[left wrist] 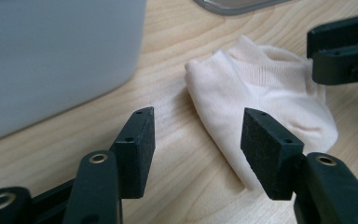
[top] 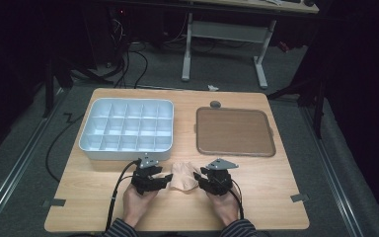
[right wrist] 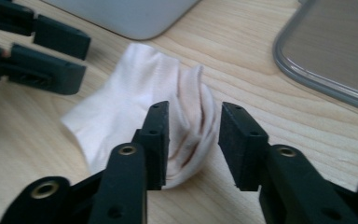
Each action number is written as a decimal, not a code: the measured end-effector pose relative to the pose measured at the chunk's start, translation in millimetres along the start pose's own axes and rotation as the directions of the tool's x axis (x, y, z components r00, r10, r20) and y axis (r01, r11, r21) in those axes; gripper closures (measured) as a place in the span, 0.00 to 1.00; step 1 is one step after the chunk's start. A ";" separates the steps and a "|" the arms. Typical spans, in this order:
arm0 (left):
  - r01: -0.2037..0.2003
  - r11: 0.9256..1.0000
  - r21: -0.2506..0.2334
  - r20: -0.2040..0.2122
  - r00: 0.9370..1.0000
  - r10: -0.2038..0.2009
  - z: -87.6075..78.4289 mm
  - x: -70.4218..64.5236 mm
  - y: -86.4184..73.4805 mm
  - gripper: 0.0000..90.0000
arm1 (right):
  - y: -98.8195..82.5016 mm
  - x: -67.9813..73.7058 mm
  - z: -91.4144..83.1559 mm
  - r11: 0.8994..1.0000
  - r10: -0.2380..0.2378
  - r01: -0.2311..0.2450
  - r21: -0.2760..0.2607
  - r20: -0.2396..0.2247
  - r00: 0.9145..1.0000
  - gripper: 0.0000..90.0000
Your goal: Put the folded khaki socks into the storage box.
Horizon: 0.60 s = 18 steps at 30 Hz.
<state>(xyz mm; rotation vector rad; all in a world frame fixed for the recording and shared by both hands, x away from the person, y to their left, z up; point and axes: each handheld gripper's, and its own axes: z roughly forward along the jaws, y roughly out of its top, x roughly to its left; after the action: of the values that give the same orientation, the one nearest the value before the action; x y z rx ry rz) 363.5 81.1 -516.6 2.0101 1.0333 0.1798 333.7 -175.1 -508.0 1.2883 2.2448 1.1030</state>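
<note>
- So far, nothing has been placed on the light wooden counter (top: 256, 197) beyond where it now lies: work is judged to be at an early stage.
- Behind, the pale blue-white plastic organiser box with its grid of compartments (top: 127, 129) is seen empty, so no sorting into it has been done.
- To its right, the brown flat tray with a clear rounded rim (top: 235, 132) is likewise bare.
- At the near middle of the counter, between the two grippers, the small cream-coloured ankle sock (top: 184, 176) is lying flat, partly folded on itself, with its opening bunched toward the right side.
- The right gripper (right wrist: 193, 140) is brought over the sock's opening end; its fingers (right wrist: 156, 135) are set part open astride the bunched folds, and no firm pinch can be made out yet.
- The left gripper (left wrist: 198, 140) is held low just beside the sock's other end; its fingers (left wrist: 137, 144) are well apart, one over bare wood, one over the sock's edge, with nothing gripped.
- A grasp, a lift, and any folding or placing are judged to remain.
</note>
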 end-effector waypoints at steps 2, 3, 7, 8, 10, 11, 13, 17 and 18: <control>0.005 1.000 -0.003 0.006 1.000 -0.005 -2.0 2.5 5.6 0.50 | 2.2 3.7 -3.4 1.000 -0.017 0.017 -0.009 -0.011 1.000 0.77; 0.011 1.000 -0.004 0.011 1.000 -0.011 -2.5 3.6 7.6 0.50 | 3.3 5.9 -4.9 1.000 -0.027 0.027 -0.015 -0.012 1.000 0.79; 0.055 0.998 -0.009 0.032 0.998 -0.055 -1.8 11.2 14.6 0.51 | 7.4 14.6 -7.8 0.998 -0.049 0.048 -0.031 -0.041 0.998 0.85; 0.061 0.998 -0.006 0.033 0.998 -0.060 -0.6 12.4 16.2 0.51 | 8.6 16.8 -7.7 0.998 -0.050 0.049 -0.033 -0.050 0.997 0.86; 0.072 0.997 0.002 0.040 0.997 -0.072 3.3 14.2 20.0 0.52 | 10.7 20.6 -6.9 0.997 -0.067 0.066 -0.027 -0.065 0.996 0.88; 0.076 0.997 0.001 0.043 0.996 -0.076 4.9 14.3 21.1 0.51 | 11.1 22.6 -6.0 0.997 -0.073 0.071 -0.025 -0.071 0.995 0.89; 0.085 0.996 0.006 0.061 0.995 -0.085 9.8 14.0 23.2 0.52 | 10.2 24.6 -2.8 0.997 -0.079 0.078 -0.014 -0.078 0.994 0.90; 0.080 0.996 0.029 0.064 0.995 -0.081 16.3 13.3 23.1 0.52 | 5.2 25.0 5.5 0.998 -0.065 0.066 0.009 -0.087 0.994 0.91; 0.083 0.996 0.029 0.066 0.994 -0.085 17.7 13.7 23.0 0.52 | 4.0 25.2 7.2 0.998 -0.064 0.065 0.010 -0.089 0.994 0.92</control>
<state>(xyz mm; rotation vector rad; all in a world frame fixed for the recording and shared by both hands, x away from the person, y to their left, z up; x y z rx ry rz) 394.5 73.1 -514.0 1.9786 1.0800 0.0536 326.8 -149.5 -507.3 1.1850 2.3444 1.1450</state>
